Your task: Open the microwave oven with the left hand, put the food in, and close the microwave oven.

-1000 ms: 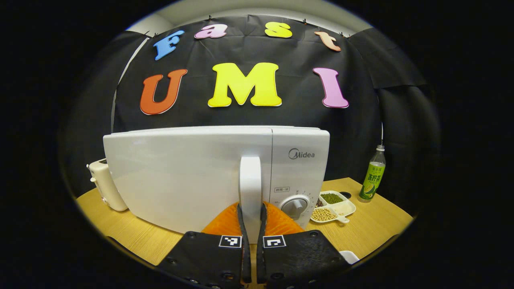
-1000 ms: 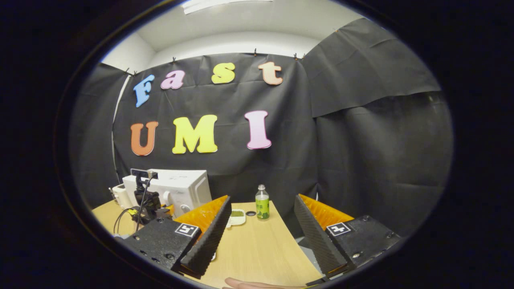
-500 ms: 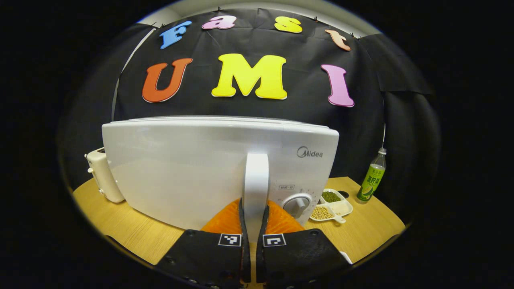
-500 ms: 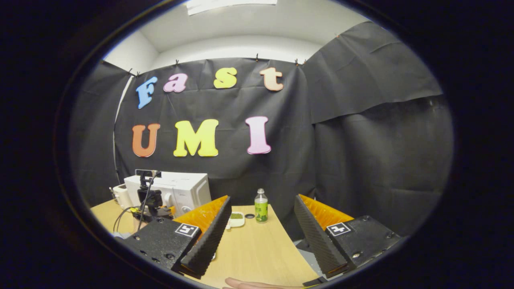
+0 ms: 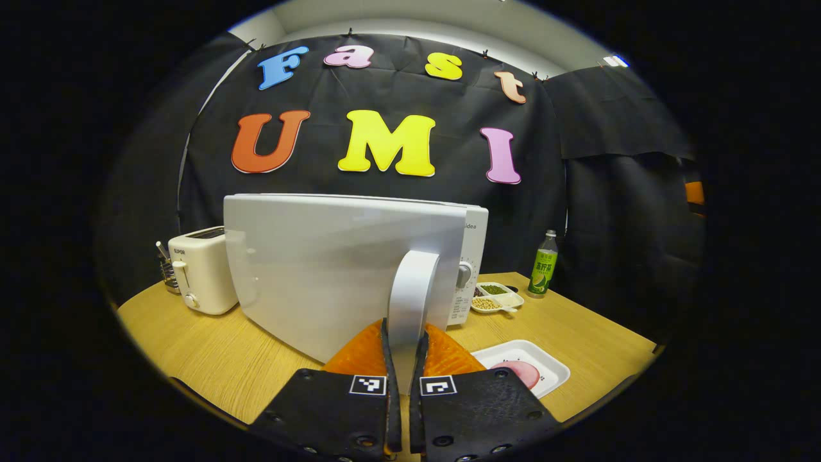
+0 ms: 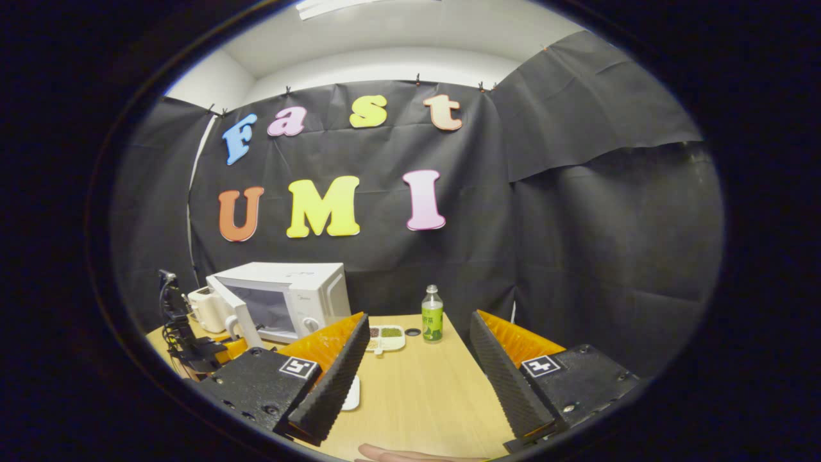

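The white microwave (image 5: 473, 250) stands on the wooden table with its door (image 5: 333, 269) swung partly open toward me. My left gripper (image 5: 404, 328) is shut on the door's upright white handle (image 5: 410, 282). A white tray holding a pink slice of food (image 5: 523, 371) lies on the table to the right of that gripper. In the right gripper view the microwave (image 6: 301, 292) shows its dark cavity behind the open door (image 6: 240, 314), with the left gripper (image 6: 221, 346) at the handle. My right gripper (image 6: 417, 378) hangs open above the table, with nothing between its fingers.
A cream toaster (image 5: 195, 279) stands left of the microwave. A divided dish of beans (image 5: 495, 298) and a green bottle (image 5: 544, 273) sit to its right near the back wall. A fingertip (image 6: 397, 454) shows at the lower edge of the right gripper view.
The left gripper has pulled the handle back and to the left, swinging the microwave door from nearly shut to partly open. The food tray has come into view. The right gripper has stayed open, hardly moving.
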A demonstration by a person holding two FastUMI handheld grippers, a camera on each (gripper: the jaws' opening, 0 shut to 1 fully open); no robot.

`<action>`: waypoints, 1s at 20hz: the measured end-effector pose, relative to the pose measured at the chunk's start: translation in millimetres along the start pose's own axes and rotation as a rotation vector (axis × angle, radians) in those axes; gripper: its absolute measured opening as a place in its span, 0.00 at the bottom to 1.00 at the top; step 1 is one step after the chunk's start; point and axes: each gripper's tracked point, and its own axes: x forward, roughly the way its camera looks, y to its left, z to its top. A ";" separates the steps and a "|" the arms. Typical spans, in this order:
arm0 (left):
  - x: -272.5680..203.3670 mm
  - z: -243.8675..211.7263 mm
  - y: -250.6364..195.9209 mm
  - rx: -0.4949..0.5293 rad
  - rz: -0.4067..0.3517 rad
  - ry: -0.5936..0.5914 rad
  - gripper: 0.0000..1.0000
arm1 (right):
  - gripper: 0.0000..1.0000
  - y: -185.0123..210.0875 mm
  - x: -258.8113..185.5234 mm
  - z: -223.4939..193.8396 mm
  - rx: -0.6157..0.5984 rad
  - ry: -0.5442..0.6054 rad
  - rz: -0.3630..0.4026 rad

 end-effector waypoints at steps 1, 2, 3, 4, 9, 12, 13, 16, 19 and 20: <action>-12.9 -1.7 7.3 -0.004 -0.020 -0.009 0.05 | 1.00 9.7 -3.2 0.2 -0.004 0.001 0.012; -25.0 -3.4 15.3 0.000 -0.035 -0.013 0.05 | 1.00 20.5 -6.6 2.0 -0.010 -0.002 0.027; -38.1 -4.2 24.2 -0.004 -0.038 -0.025 0.05 | 0.92 29.9 -10.4 4.2 -0.018 -0.009 0.040; -49.1 -6.2 34.4 -0.005 -0.032 -0.024 0.05 | 1.00 37.8 -14.4 5.6 -0.029 -0.017 0.050; -111.0 -18.1 91.1 0.003 0.030 -0.010 0.02 | 1.00 72.6 -14.3 2.2 -0.035 -0.002 0.101; -159.6 -41.1 151.1 -0.024 0.126 0.019 0.31 | 0.92 83.6 -8.7 -4.2 -0.051 0.003 0.103; -173.3 -48.9 171.0 -0.037 0.169 0.034 0.58 | 1.00 88.1 -6.5 -6.3 -0.058 0.005 0.107; -223.9 -53.3 217.3 -0.065 0.298 0.033 0.82 | 1.00 102.7 2.3 -18.0 -0.076 0.024 0.119; -262.4 -37.3 232.7 -0.056 0.353 -0.016 0.94 | 1.00 115.7 11.2 -30.1 -0.082 0.058 0.126; -270.3 -30.5 233.8 -0.041 0.356 -0.032 0.94 | 1.00 120.0 13.0 -33.1 -0.086 0.065 0.128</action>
